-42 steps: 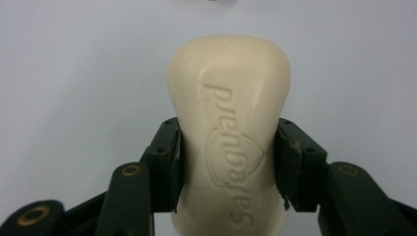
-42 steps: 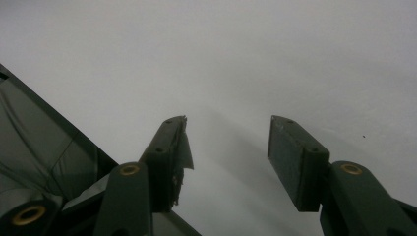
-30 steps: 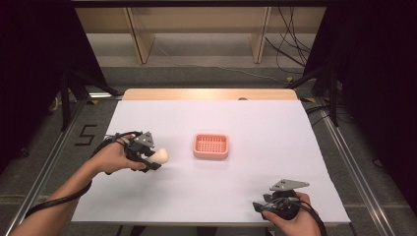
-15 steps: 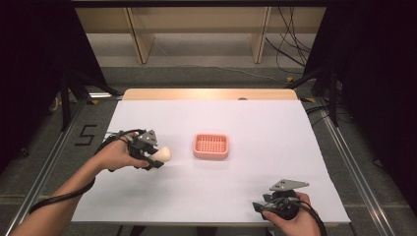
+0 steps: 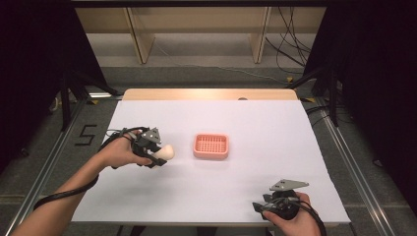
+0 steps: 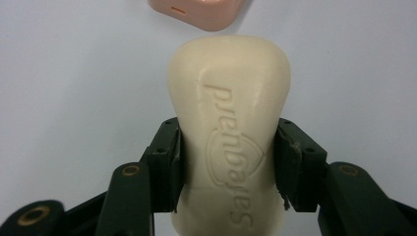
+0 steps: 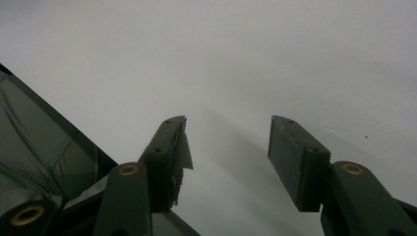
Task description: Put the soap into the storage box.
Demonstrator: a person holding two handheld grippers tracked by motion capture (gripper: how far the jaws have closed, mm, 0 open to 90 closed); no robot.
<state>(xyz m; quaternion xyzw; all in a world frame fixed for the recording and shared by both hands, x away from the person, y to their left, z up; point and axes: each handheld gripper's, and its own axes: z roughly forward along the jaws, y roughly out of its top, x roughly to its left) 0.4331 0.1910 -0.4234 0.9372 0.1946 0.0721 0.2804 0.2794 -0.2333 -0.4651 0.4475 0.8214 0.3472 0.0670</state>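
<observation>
While the two black fingers (image 6: pixel 169 162) of the left gripper (image 6: pixel 228 164) stay clamped on the flanks of the cream, waisted bar of soap (image 6: pixel 230 123), its embossed lettering faces the camera and its rounded end points toward the pink plastic soap dish (image 6: pixel 199 12) at the top edge of the left gripper view. In the high view the soap (image 5: pixel 162 154) sits left of centre, well short of the slotted dish (image 5: pixel 211 146) in the middle of the white desk (image 5: pixel 246 123). Compared with a second ago, the soap has crept only slightly toward the dish, so the carry seems barely under way; setting the bar into the dish is probably the step ahead. The left hand (image 5: pixel 118 153) reaches in from the lower left with the forearm angled up and to the right. At the lower right of the frame, the right gripper (image 5: pixel 263 206) rests near the desk's front edge, its fingers (image 7: pixel 300 160) apart with nothing between them, held by the right hand (image 5: pixel 295 221).
</observation>
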